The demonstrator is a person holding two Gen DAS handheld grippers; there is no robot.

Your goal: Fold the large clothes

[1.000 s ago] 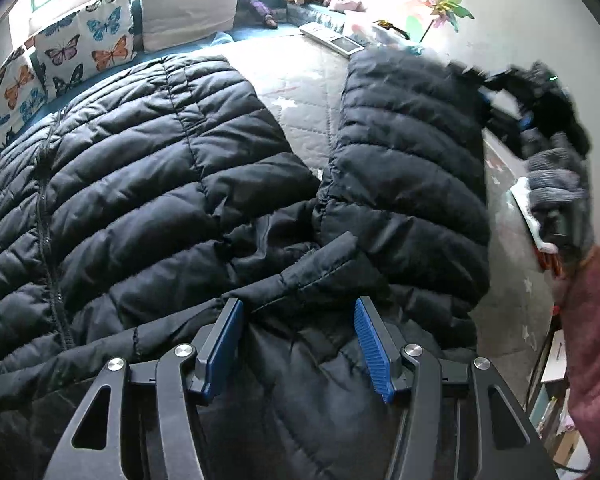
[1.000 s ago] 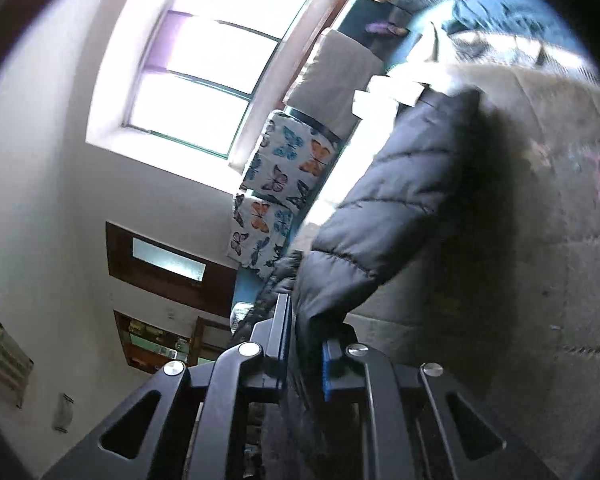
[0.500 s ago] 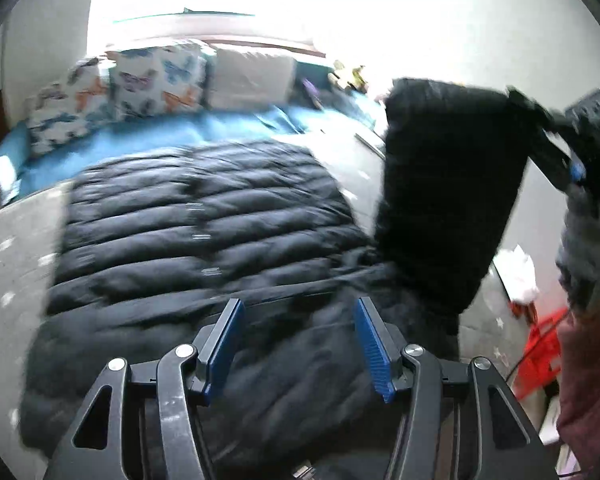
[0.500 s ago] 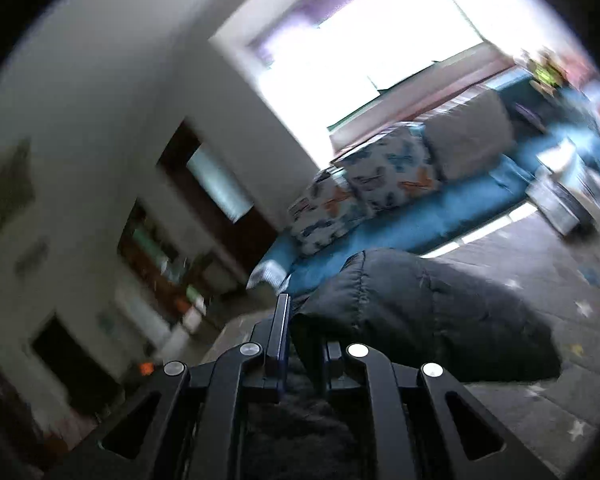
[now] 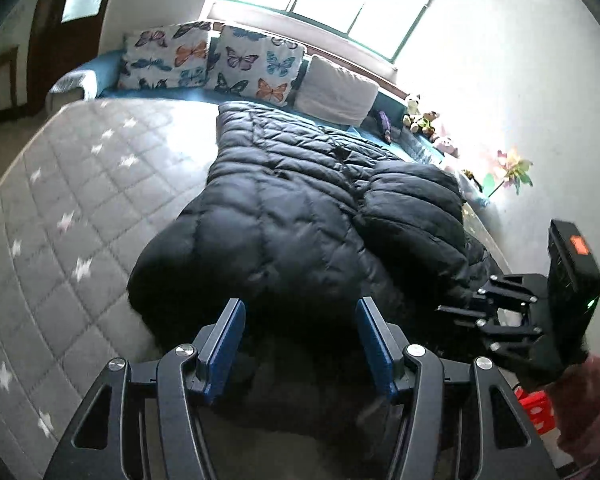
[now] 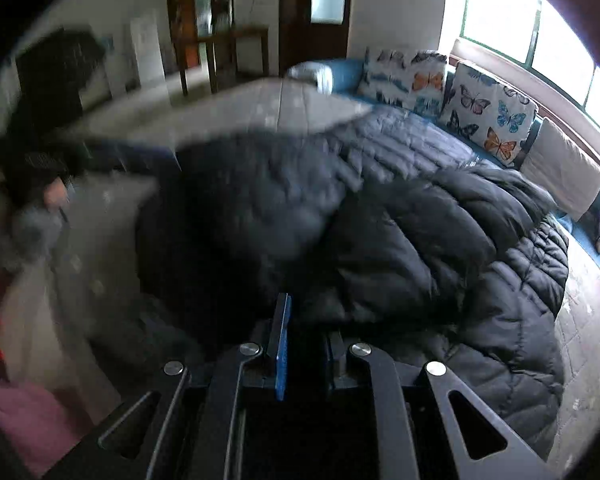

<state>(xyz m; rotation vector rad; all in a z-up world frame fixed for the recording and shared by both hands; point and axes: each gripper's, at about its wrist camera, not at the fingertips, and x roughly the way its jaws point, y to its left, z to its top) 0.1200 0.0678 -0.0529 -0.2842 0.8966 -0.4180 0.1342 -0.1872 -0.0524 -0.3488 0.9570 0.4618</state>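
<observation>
Black quilted puffer jacket (image 5: 292,208): glossy, puffy channels, lying on the grey star-print quilted mattress (image 5: 80,208). Right gripper (image 6: 305,332): clenched on a jacket fold. Left gripper (image 5: 300,344): blue pads apart, jacket edge between them; grasp cannot be told. Butterfly-print cushions (image 5: 256,62) behind.

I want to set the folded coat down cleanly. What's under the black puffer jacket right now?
The black puffer jacket lies on a grey star-print quilt; whatever is beneath the jacket itself is covered.
</observation>
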